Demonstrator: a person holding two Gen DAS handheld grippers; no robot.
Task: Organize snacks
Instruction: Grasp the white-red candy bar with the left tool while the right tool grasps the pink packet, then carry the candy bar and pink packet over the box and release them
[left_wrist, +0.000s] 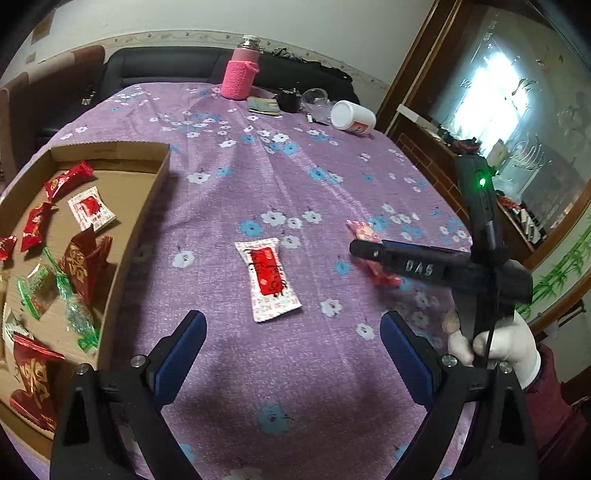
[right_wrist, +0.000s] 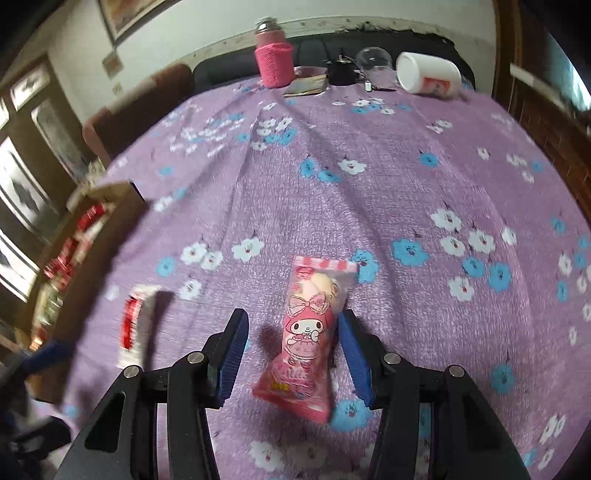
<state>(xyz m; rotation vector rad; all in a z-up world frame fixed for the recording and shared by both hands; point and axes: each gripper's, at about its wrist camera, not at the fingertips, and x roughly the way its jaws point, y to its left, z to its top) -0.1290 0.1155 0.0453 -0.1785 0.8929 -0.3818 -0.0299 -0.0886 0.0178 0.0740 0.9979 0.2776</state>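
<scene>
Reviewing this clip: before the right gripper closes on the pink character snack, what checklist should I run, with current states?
1. Right gripper open wide enough: ok, both pads stand apart.
2. Pink snack packet between the fingers: ok, though it sits nearer the right pad, possibly touching it.
3. Packet lying flat on the tablecloth: ok.
4. Nothing else inside the grasp: ok; the white-and-red sachet lies off to the left.
5. Left gripper free: ok, open and holding nothing.
6. Cardboard box has room for a drop: ok, bare cardboard shows among the snacks.
</scene>
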